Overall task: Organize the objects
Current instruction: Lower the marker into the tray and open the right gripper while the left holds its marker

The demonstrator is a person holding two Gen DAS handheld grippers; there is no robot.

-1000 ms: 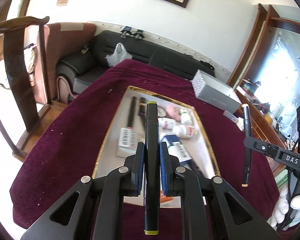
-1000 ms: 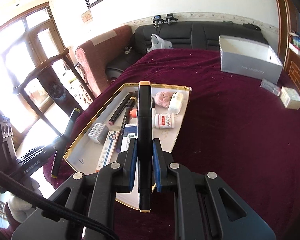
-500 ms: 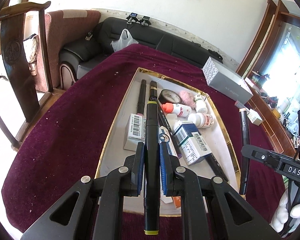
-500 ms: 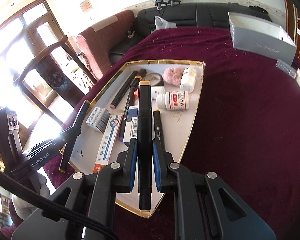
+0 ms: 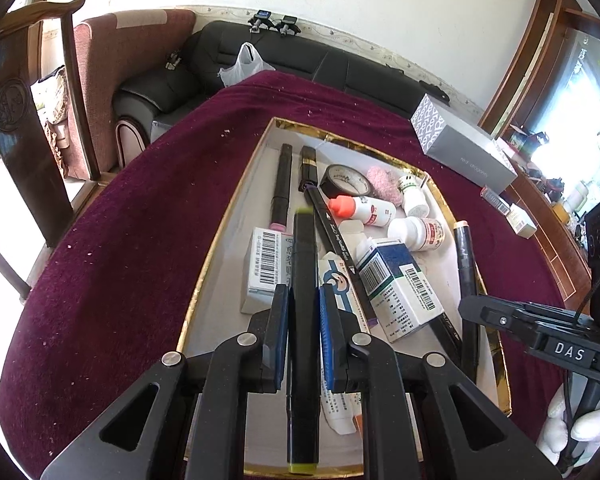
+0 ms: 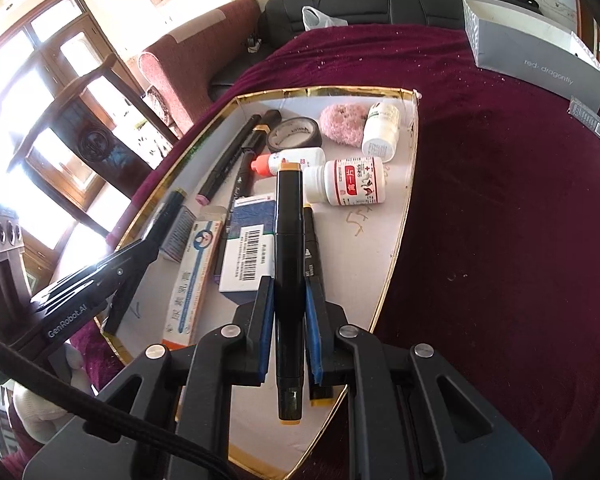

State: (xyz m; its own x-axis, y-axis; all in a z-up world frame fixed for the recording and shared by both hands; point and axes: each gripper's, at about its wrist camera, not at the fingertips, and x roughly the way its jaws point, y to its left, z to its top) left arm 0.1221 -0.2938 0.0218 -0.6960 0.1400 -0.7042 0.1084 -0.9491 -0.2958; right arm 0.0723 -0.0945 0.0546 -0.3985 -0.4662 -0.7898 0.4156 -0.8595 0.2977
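The left tool [image 5: 303,332] holds a black pen with green ends [image 5: 304,320] tight over the near part of the gold-edged tray [image 5: 220,240]. The right tool [image 6: 286,320] holds a black pen with orange ends [image 6: 288,264] over the tray's right side, near a white bottle [image 6: 350,186].

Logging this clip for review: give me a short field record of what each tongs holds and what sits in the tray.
left tongs: shut on green-capped marker
right tongs: shut on orange-capped marker
position: both over the gold-rimmed tray
tray contents: markers, tape roll, pink puff, white bottles, boxes
outside tray: grey box on maroon cloth
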